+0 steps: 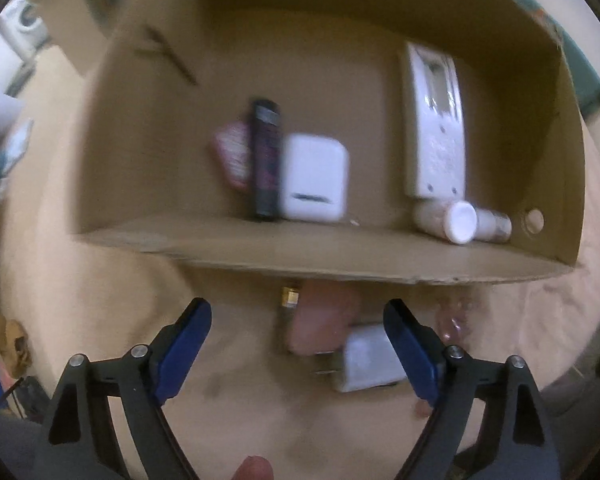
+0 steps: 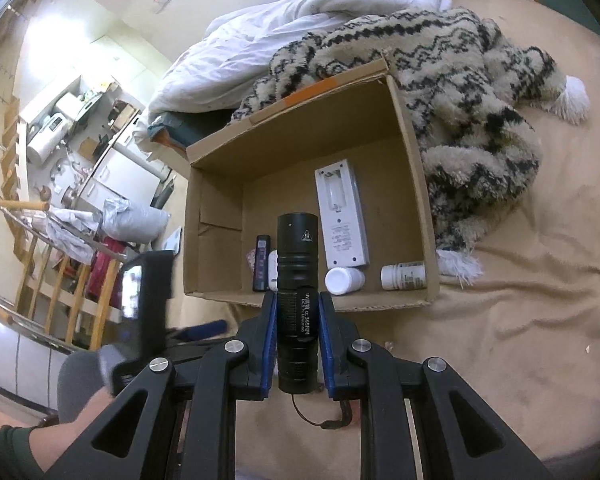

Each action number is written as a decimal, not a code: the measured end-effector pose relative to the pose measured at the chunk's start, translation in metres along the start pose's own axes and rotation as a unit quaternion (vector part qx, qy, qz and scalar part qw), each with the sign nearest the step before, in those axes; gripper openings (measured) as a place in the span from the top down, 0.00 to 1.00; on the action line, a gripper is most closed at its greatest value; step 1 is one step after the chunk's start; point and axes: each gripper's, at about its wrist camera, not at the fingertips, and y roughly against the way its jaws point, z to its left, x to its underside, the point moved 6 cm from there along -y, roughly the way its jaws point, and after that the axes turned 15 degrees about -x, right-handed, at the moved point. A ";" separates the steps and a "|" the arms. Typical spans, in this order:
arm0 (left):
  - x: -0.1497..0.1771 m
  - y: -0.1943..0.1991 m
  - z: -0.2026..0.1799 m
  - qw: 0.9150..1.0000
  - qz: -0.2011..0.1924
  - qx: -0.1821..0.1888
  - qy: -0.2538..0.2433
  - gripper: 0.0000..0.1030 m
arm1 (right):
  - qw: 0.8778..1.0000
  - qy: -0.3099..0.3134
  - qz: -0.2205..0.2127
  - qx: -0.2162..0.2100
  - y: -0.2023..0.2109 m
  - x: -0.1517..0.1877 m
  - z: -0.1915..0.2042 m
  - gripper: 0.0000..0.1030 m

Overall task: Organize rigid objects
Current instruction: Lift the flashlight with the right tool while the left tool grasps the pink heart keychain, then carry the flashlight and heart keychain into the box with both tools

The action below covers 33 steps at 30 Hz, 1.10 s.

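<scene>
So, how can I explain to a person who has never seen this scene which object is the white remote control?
Find the open cardboard box on the beige bed cover. Inside it, along the wall nearest the patterned blanket, lies the white remote control, face down. It is the only long, flat slab there; the two pill bottles at its near end are short and round.

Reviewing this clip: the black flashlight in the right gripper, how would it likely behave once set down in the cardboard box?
The flashlight is a rigid cylinder, so laid on its side in the cardboard box it would probably roll. It looks like metal, so likely heavy for its size. The right gripper clamps its ribbed section, which should resist slipping.
</scene>
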 end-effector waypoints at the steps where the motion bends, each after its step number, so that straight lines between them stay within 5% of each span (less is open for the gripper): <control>1: 0.000 -0.003 -0.004 1.000 0.003 -0.001 -0.005 0.16 | 1.000 0.001 0.000 0.001 0.000 0.000 0.000 0.80; 10: -0.006 -0.025 -0.003 0.999 0.031 -0.020 -0.008 0.73 | 1.000 -0.002 0.006 -0.001 -0.003 0.001 0.000 0.80; 18: -0.013 0.000 0.034 0.999 -0.024 -0.029 0.014 0.73 | 1.000 -0.003 0.009 0.003 -0.004 0.002 0.000 0.80; 33: 0.005 0.034 0.098 0.996 -0.069 -0.042 0.050 0.73 | 1.000 0.017 0.021 0.010 -0.005 0.006 0.013 0.80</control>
